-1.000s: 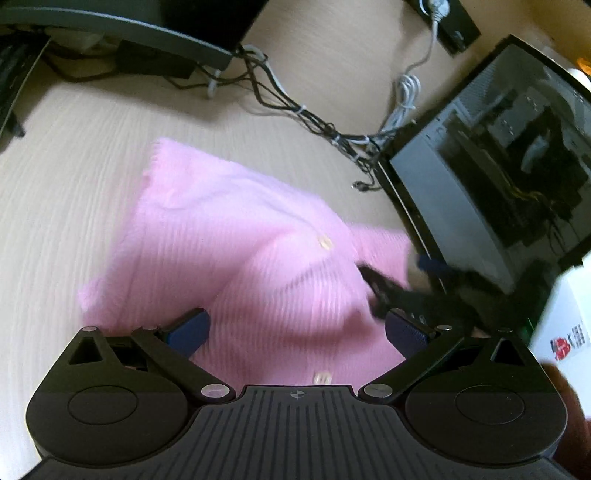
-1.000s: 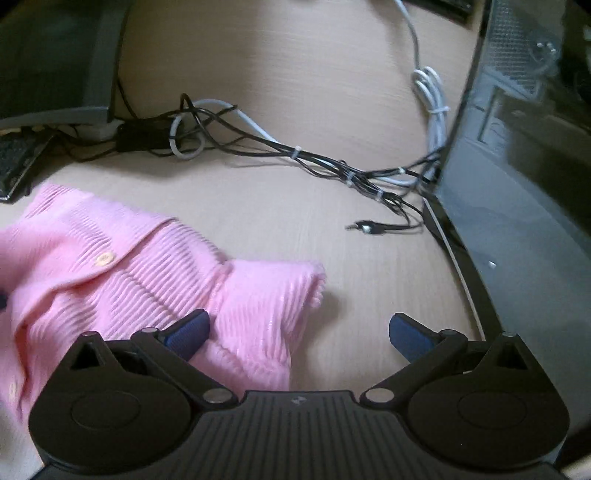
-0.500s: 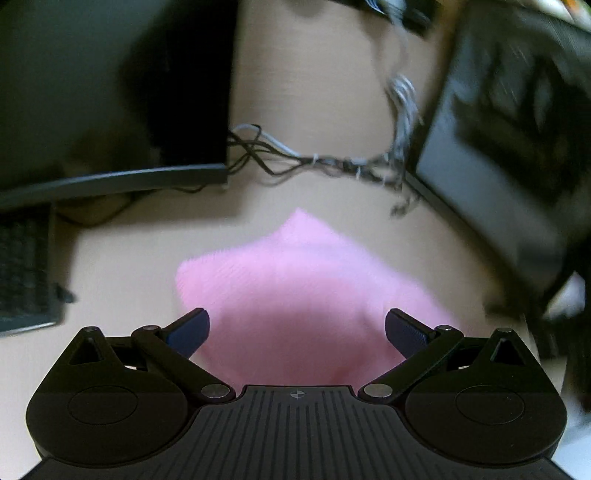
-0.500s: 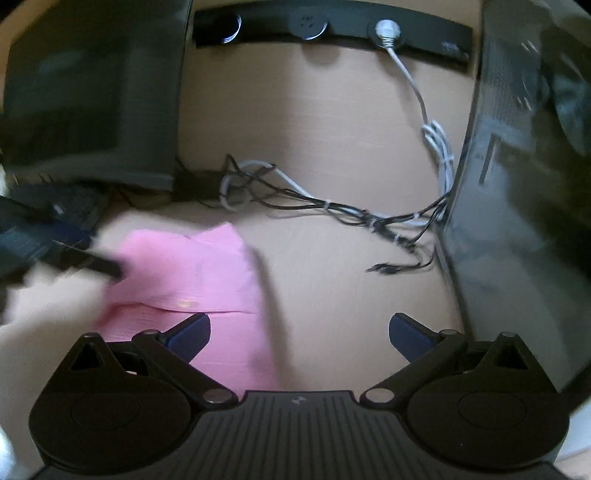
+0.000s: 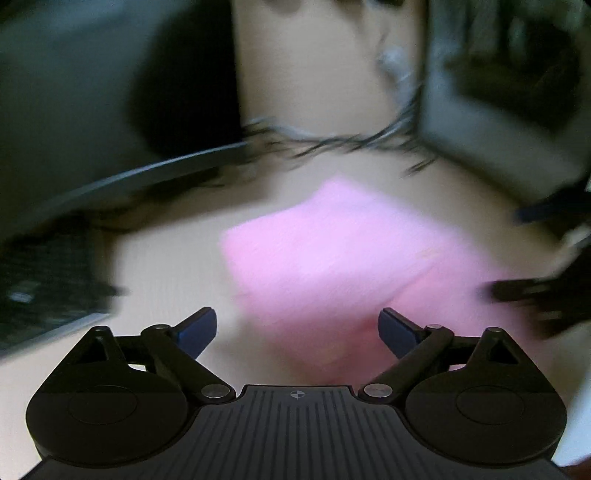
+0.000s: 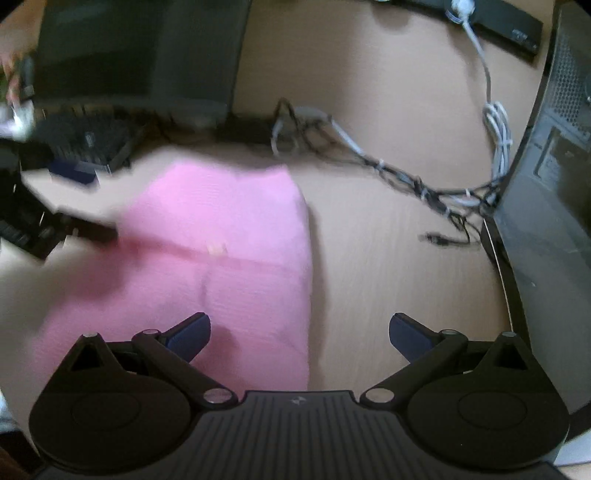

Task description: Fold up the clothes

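A pink knitted cardigan lies folded into a rough rectangle on the light wooden desk. In the left wrist view it is blurred and sits ahead of my left gripper, which is open with nothing between its fingers. In the right wrist view the cardigan fills the left middle, a button showing at a fold line. My right gripper is open and empty, its left fingertip over the cardigan's near part. The other gripper appears as a dark blur at the right edge of the left wrist view.
A monitor base and a keyboard stand at the back left. A tangle of cables runs across the desk to a dark computer case on the right. A power strip lies at the far back.
The cardigan has gone from spread out with a loose sleeve to a compact folded rectangle. Both grippers have pulled back and risen away from it, staying open.
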Motion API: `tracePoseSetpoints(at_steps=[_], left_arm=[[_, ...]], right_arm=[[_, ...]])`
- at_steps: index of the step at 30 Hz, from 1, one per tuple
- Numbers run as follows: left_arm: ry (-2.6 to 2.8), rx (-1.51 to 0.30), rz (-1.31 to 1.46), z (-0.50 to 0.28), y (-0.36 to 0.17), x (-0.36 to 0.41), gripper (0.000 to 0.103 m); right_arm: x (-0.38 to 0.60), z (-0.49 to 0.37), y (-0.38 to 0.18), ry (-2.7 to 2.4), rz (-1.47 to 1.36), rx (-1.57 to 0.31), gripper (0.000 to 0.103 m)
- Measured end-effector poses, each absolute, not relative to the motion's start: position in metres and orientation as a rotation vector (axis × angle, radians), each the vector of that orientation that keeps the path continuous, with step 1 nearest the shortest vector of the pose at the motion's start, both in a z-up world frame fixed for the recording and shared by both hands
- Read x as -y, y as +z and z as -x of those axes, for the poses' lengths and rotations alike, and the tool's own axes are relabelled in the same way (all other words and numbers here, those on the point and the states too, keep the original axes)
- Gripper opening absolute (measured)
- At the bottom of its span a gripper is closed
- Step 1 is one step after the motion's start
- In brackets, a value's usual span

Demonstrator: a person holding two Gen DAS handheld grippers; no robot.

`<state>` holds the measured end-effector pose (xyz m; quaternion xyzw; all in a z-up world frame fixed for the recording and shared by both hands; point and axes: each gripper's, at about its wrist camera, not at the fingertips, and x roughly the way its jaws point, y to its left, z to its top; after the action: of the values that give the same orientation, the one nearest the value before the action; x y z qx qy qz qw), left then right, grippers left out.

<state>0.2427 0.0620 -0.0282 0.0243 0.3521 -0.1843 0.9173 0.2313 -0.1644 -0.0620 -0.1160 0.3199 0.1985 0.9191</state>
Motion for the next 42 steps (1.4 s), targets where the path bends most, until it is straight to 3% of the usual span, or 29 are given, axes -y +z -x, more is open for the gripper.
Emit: tracePoseSetpoints(at_steps=[4, 10, 14, 20, 27, 36, 42], left_arm=[[-0.589, -0.707, 0.179, -0.255, -0.018, -0.057, 0.103], [-0.581, -0.868, 0.103, -0.275, -0.073, -0.03, 0.103], [-0.607, -0.832, 0.056, -0.26, -0.059, -0.031, 0.103], [-0.591, -0.673, 0.185, -0.297, -0.017, -0.06, 0.103], [-0.482, -0.806, 0.26, -0.357, -0.06, -0.07, 0.103], [-0.405, -0.813, 0.242, -0.374, -0.062, -0.085, 0.103], [-0.413, -0.702, 0.233, -0.315, -0.023, -0.087, 0.103]], right_arm=[[0.171, -0.264, -0.052, 0.34, 0.147, -0.61, 0.103], [0.16, -0.307, -0.1, 0.275, 0.321, -0.698, 0.103], [0.161, -0.308, -0.101, 0.247, 0.336, -0.73, 0.103], [0.145, -0.34, -0.055, 0.33, 0.231, -0.66, 0.103], [0.112, -0.415, -0.098, 0.332, 0.257, -0.81, 0.103], [0.139, -0.389, -0.082, 0.13, 0.312, -0.727, 0.103], [0.167, -0.301, -0.042, 0.271, 0.239, -0.656, 0.103]])
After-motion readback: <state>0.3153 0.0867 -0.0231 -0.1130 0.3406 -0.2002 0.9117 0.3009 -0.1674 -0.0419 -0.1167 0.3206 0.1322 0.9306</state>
